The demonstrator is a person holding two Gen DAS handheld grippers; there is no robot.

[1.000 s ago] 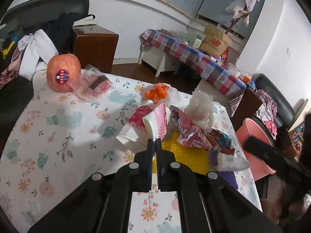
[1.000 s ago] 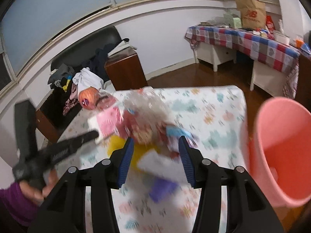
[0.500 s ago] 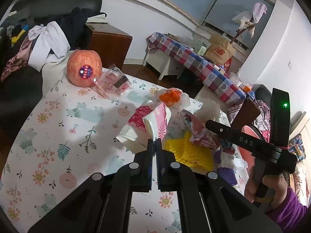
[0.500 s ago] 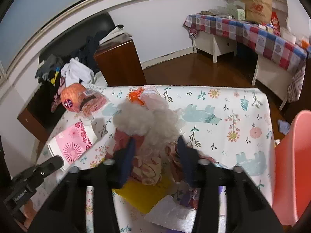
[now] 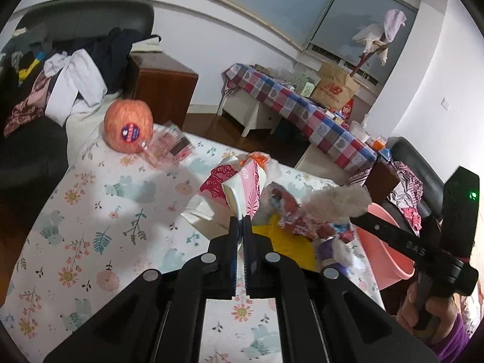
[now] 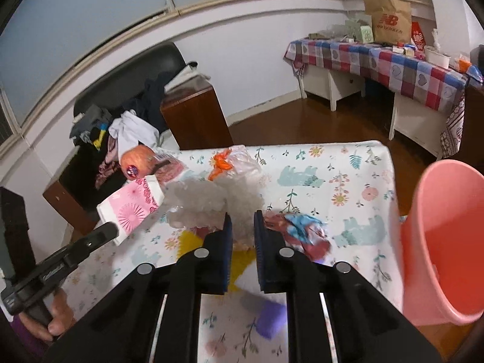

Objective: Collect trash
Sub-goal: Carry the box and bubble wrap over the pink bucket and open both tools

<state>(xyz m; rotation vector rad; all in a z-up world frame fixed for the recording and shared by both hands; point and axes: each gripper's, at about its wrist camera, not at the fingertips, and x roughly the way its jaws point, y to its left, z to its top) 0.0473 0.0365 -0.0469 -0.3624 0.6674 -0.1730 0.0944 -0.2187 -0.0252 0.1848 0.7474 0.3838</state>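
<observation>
**Trash pile half-lifted, bin waiting**

While most of the trash is not yet in the bin, two bits of it are already pinched. The pink bin stands at the right edge of the surface, and what I can see of its inside looks bare (the bottom is hidden, so I cannot be sure). So I would say the job is only at its start.

On the flowery surface there is a heap: a yellow sheet, red and blue crumpled wrappers, a purple scrap, an orange bit in clear plastic, and a clear wrapper by the apple. The apple looks like food, not trash, so I guess it stays.

The left tongs are pressed tight shut on the edge of a pink and white paper packet, which sits up off the surface.

The right tongs are narrow and closing, with a fluffy white wad between them. From the left camera the wad pokes out at their tip, so they seem to be gripping it.

Both bits need to go over to the bin, then the rest of the heap.
</observation>
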